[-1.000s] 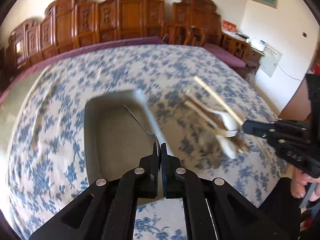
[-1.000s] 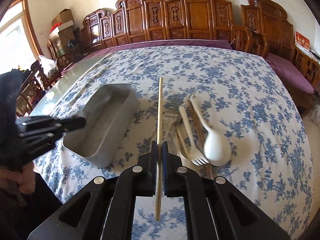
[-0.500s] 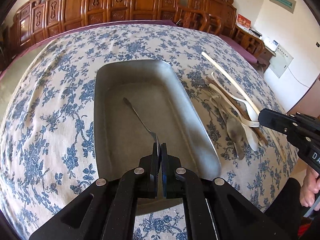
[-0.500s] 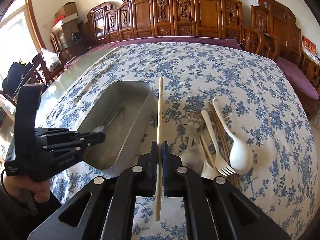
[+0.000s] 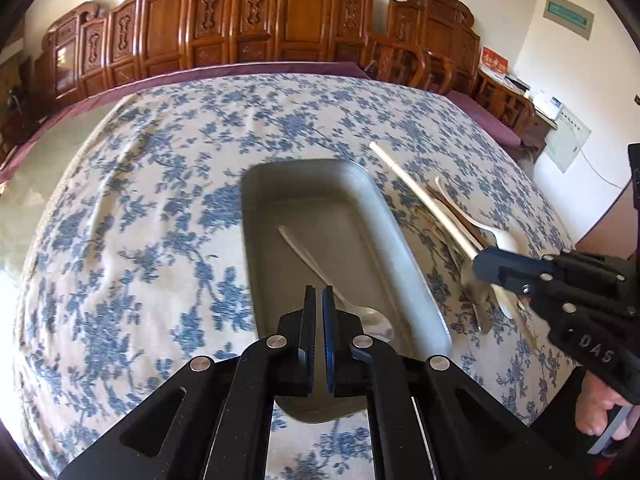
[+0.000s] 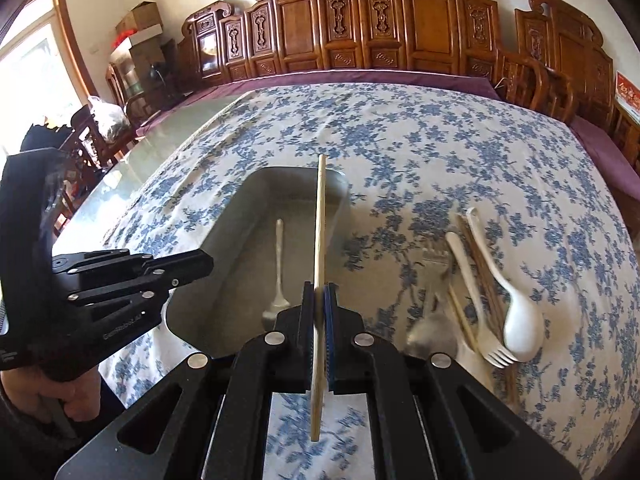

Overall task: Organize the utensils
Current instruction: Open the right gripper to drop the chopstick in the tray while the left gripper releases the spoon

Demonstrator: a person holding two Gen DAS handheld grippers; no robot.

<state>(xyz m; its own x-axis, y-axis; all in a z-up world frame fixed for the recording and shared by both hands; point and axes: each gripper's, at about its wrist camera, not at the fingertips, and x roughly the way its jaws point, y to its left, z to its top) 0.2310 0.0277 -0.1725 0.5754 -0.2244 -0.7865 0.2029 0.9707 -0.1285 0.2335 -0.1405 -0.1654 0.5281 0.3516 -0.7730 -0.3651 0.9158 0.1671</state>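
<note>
Over floral tablecloth (image 6: 440, 152), right tongs (image 6: 319, 300) clamp chopstick (image 6: 320, 232) pointing away; left tongs (image 5: 317, 300) closed, empty.

Looking like a home dining rm, traditional style. Ahead of the left gripper (image 5: 316, 300), a big table is sitting under a blue-floral tablecloth (image 5: 160, 208) w/ a purple cloth (image 5: 248, 70) showing beyond its far edge. Past that, carved wooden chairs (image 6: 420, 20) are standing in a row along the white wall, more of them curving round to the right. Far left of the right gripper (image 6: 319, 304), cardboard boxes (image 6: 140, 24) are sitting stacked near a bright window (image 6: 36, 68), a filled plastic bag (image 6: 108, 118) lying below. Far right of the left gripper, a side cabinet w/ papers (image 5: 520, 88) is standing by the wall, a green sign (image 5: 570, 16) hanging above.
</note>
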